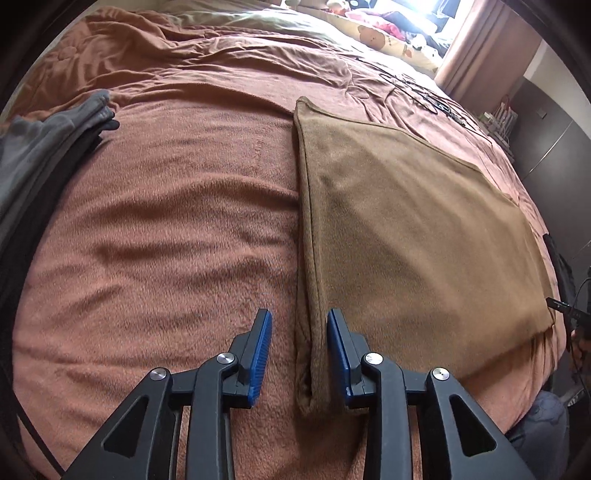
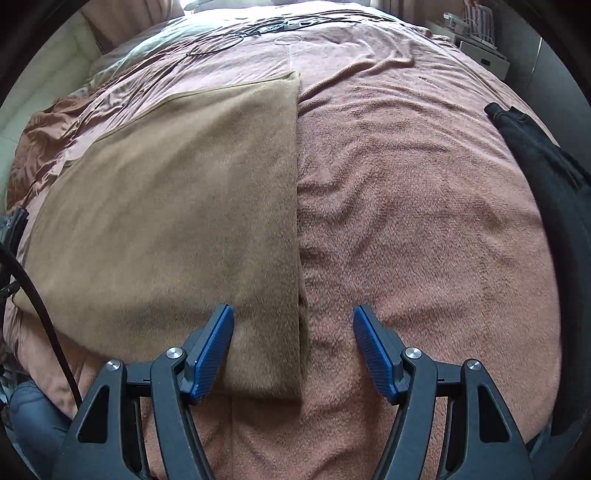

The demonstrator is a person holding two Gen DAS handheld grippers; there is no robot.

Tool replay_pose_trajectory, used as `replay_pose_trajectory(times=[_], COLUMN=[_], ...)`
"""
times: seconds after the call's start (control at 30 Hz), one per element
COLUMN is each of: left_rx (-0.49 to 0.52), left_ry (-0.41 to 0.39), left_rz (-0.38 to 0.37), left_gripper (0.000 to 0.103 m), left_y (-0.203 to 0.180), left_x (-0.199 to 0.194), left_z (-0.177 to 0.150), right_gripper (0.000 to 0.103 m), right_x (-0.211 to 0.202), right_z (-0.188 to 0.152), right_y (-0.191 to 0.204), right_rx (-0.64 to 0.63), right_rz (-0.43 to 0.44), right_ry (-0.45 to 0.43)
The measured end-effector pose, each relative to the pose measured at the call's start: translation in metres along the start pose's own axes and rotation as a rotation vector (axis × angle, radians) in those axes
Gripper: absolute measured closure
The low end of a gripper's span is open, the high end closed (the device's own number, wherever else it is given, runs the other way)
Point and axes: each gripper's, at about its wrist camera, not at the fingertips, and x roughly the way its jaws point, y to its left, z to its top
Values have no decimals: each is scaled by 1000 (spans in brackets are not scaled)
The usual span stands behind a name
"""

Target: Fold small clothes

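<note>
A tan fleece cloth (image 1: 406, 221) lies folded flat on the pink-brown blanket (image 1: 166, 221) of a bed. In the left wrist view its long folded edge runs down between the fingers of my left gripper (image 1: 299, 314), whose blue pads stand apart, a gap showing on the left side. In the right wrist view the same tan cloth (image 2: 177, 203) fills the left half. Its straight right edge and near corner lie under my right gripper (image 2: 292, 310), which is wide open and grips nothing.
Grey folded clothes (image 1: 37, 147) sit at the bed's left side. A dark garment (image 2: 546, 184) lies at the right edge. Thin cables (image 2: 240, 37) and pillows (image 1: 388, 33) are at the far end. A black cable (image 2: 44, 314) and a person's jeans-clad leg (image 2: 33, 417) are near.
</note>
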Motion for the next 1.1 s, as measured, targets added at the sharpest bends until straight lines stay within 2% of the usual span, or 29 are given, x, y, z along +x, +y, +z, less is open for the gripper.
replay_pose_trajectory(times=[0.17,0.43,0.5,0.63,0.73,0.8,0.87,1.1], left_rx=[16,48,39,-5,-52,-85,-117,-315], left_ry=[6,18,13,-11,-27,-30,-31,6], left_rz=[28,66,66,49,-9,-48,-81,-209], left_gripper=[69,69,69,69,68,60,54,54], left_y=[-2,-1,1,4,5,4,2,13], left_x=[-4,-13,-19,-35,-45,-48,-48,-33], left_z=[-15,-27,-29,-30,-30,-32,-34,-40], right_gripper=[57,61,61,61,55,46,46,46], right_x=[-11,-33,-42,-56,-57,-56,-53,-26], right_z=[-17,-32,-36,-44,-50,-54,-59,-64], right_y=[-1,-13,-15,-26,-36,-41,-45,-72], right_rx=[-4,43,67,155,223,251,269,414], right_rz=[-10,6,46,194,291,338,372,488], right_ry=[-10,-21,-42,-74,-72,-70,-64,-28])
